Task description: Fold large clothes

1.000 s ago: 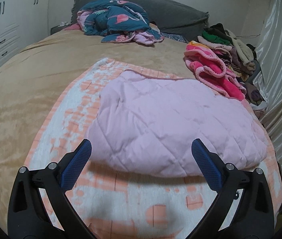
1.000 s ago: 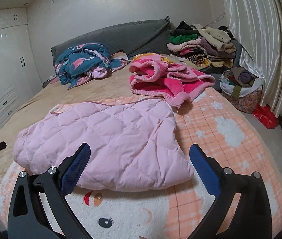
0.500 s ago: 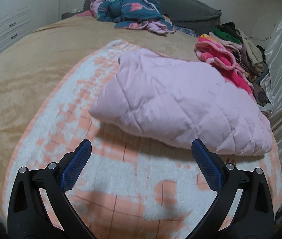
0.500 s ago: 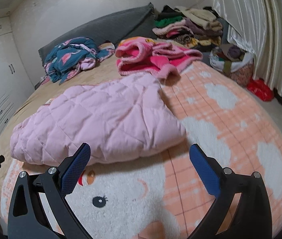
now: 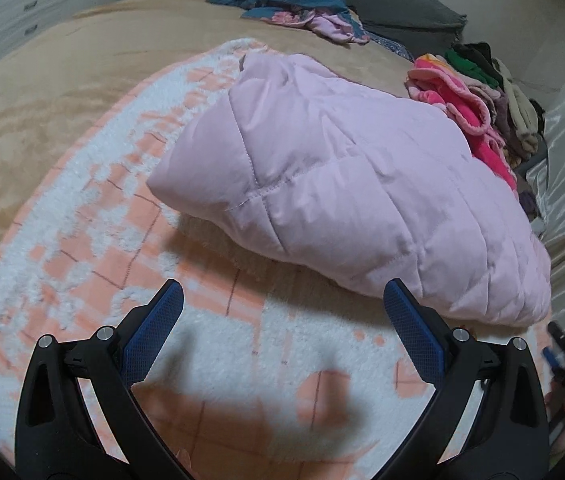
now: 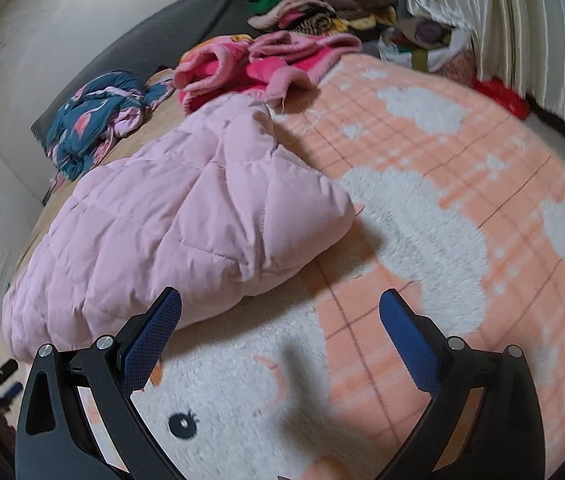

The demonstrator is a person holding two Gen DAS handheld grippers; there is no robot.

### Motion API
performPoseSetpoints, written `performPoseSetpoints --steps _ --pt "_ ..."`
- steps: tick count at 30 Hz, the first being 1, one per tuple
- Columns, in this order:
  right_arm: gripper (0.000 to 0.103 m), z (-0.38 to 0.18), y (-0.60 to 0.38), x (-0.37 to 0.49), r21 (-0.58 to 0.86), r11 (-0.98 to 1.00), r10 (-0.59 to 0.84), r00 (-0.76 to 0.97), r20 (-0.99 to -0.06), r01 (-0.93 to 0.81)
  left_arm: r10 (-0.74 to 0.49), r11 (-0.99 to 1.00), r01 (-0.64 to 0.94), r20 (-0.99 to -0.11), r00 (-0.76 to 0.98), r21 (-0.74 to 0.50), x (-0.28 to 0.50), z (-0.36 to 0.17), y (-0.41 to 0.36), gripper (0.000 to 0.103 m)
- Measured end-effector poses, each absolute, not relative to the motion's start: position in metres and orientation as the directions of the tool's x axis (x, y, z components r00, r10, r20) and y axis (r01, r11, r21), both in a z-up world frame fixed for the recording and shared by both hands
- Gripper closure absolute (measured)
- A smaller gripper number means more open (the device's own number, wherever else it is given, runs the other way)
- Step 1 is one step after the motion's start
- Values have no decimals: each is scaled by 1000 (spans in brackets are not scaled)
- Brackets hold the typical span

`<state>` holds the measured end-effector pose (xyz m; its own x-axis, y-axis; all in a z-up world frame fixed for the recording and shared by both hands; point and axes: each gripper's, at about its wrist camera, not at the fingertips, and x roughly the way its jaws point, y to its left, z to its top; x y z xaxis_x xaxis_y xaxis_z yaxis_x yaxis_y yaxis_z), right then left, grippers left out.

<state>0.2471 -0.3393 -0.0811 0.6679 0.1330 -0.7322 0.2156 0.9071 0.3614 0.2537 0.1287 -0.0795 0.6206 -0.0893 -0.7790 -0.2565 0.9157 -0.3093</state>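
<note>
**Quilted jacket folded once, both grippers empty**

On the peach-and-white blanket [image 6: 422,216] covering the bed's near end, the pink quilted garment [image 5: 342,184] is lying as a puffy, doubled-over bundle, its long side facing the near edge. The left gripper [image 5: 282,320] is hovering just short of that side, jaws spread wide and gripping nothing. The right gripper [image 6: 280,320] is likewise standing wide open and empty, near the bundle's right corner. Judged from its shape, at least one fold is done; a further fold or tidying probably remains. Other clothes [image 6: 250,64] are waiting toward the far right corner.
</note>
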Motion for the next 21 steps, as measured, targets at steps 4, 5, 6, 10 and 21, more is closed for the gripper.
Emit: performPoseSetpoints --steps 4,5,6,10,21 --pt "4 -92 -335 266 407 882 170 649 -742 235 -148 876 -277 -765 627 -396 269 -84 137 9" --pt "4 -95 -334 270 421 875 182 646 -741 236 -158 867 -280 -761 629 -412 273 -84 138 9" --pt "4 -97 -332 273 430 871 191 644 -741 237 -168 858 -284 -757 631 -428 277 -85 140 9" --pt "4 -103 -328 289 473 851 230 647 -727 229 -197 810 -320 -742 641 -492 295 -91 150 9" --pt "4 -117 -329 320 551 799 290 648 -705 242 -236 748 -367 -737 633 -554 331 -111 156 8"
